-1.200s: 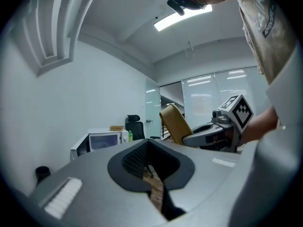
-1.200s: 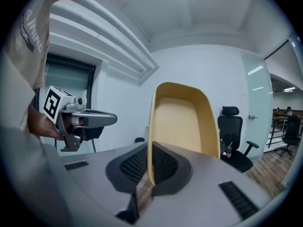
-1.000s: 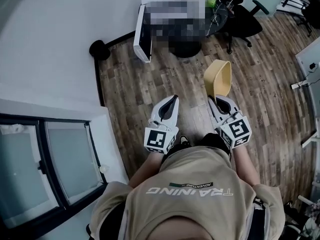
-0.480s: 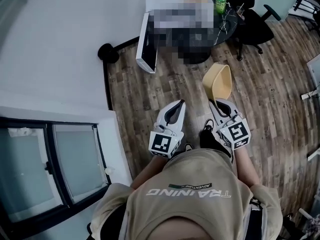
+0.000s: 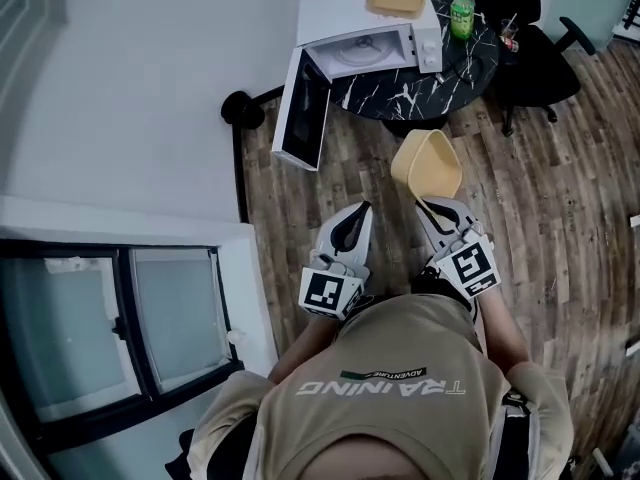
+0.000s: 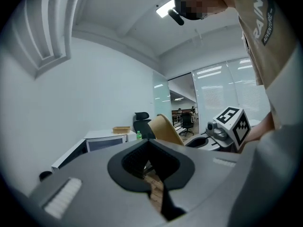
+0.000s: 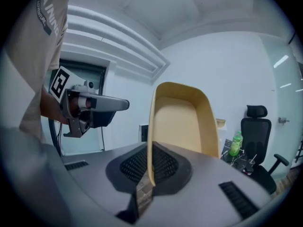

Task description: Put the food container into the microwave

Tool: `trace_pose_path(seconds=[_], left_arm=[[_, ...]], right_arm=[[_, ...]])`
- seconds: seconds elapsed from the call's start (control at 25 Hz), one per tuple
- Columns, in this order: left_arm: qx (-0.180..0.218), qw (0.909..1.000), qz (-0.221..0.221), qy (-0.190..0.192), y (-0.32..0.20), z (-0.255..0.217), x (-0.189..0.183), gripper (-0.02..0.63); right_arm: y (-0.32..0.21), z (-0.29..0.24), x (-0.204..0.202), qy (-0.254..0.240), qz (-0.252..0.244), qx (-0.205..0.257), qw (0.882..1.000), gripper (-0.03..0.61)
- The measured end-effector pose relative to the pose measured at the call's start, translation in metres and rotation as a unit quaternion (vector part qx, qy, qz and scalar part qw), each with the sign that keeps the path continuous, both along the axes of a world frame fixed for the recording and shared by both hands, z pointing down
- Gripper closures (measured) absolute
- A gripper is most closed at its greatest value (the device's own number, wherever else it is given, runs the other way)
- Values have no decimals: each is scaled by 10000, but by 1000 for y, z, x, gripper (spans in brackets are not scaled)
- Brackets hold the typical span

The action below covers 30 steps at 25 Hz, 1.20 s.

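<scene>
The right gripper [image 5: 433,205] [image 7: 150,151] had its jaws clamped on one wall of the tan plastic food container [image 5: 428,163] [image 7: 179,119], holding it tipped on edge above the wooden floor [image 5: 560,168], just off the near edge of the round black marble desk [image 5: 445,80]. The white microwave [image 5: 340,6] stood at the desk's left edge with its door [image 5: 302,113] swung wide open, a second tan tray [image 5: 396,0] on its top and a green bottle [image 5: 461,13] beside it. The left gripper [image 5: 352,214] [image 6: 149,150], jaws closed together on nothing, was alongside the right one.
</scene>
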State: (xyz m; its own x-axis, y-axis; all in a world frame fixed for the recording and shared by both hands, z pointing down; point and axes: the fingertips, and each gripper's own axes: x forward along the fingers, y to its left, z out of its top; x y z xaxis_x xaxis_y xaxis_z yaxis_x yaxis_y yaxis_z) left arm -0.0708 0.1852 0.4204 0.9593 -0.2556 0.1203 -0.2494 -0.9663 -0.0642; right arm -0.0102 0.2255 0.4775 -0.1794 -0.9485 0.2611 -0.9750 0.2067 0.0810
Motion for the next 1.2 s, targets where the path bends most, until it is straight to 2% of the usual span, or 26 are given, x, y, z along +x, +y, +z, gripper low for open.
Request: trace_pose_path(seconds=[0.2,0.4,0.6,0.8,0.96,1.08,1.2], left_arm=[[-221,9993,-273,-159,-13,10,20,623],[-218,9988,-345,-255,-34,13,33,623],[-281,9986,-362,-274,-68,24,47,623],[-399,9991,-85,-119,-101,31,80,624],[-237,9993,268,125,-134,15,101,623],[-91,9989,448,113,-164,16,111,623],[-215,9985,494,120,-195,25,121,623]], right_arm=[[-16,23,19,271,-372,-158,9988,566],[-30,32,34,-313,-427,-257,9983,566],[-60,36,58,-363,-252,-264,9987,566],[-86,32,71,-118,-156,-388,9991,566],[-115,17,77,38,26,-446,9990,566],[-145,12,83,87,155,-495,9986,566],[-176,9,82,161,151,-581,9981,566]])
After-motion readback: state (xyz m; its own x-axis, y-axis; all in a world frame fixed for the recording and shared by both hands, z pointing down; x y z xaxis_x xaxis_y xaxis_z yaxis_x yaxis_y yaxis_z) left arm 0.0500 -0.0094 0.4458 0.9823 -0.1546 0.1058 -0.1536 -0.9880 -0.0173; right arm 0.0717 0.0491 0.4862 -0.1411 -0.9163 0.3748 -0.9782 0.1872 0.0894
